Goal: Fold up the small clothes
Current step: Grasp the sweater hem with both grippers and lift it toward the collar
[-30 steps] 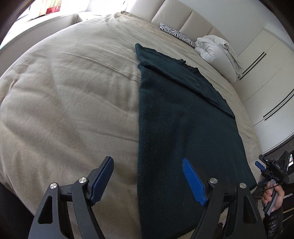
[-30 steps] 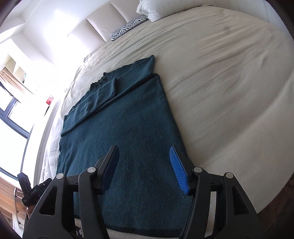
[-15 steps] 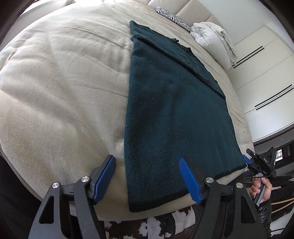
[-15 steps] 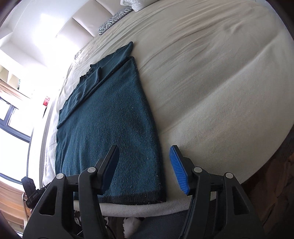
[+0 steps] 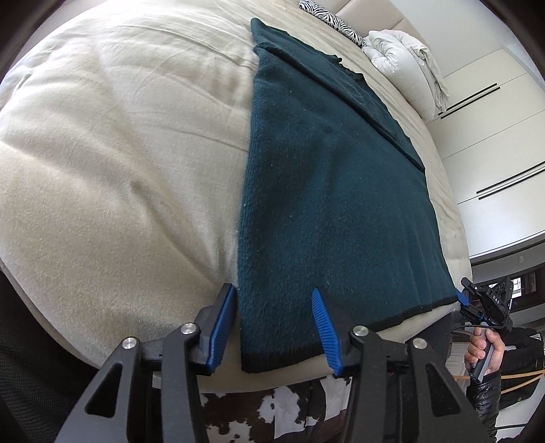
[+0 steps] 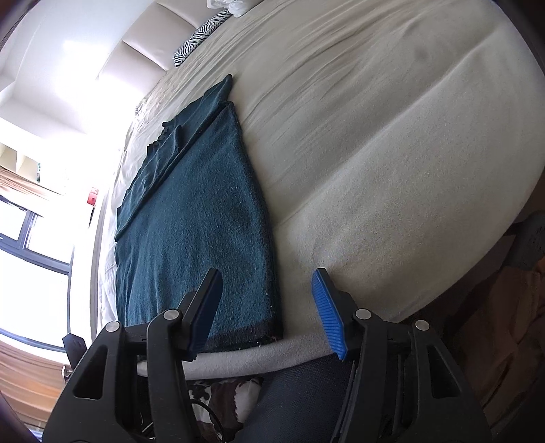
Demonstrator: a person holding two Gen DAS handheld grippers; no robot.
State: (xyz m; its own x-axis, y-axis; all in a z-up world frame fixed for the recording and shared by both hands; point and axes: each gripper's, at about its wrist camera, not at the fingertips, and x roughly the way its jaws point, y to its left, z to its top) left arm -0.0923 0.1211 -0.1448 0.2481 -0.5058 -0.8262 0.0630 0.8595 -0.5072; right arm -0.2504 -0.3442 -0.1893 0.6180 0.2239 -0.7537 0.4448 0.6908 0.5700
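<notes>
A dark teal knitted garment is laid flat on a beige bed, its black-trimmed hem at the near edge of the mattress. The left gripper is seen with jaws apart, the garment's near left hem corner lying between them, unclamped. The right gripper is likewise seen with jaws apart, the near right hem corner lying between them, closer to the left jaw. Shown only in the left view: a white rolled duvet far beyond the jaws, white wardrobe doors to the right, and the person's right hand on its gripper handle, whose small white lettering is too small to be read. Shown only in the right view: bright windows to the left of the jaws. A zebra-print pillow is recorded in both views.
</notes>
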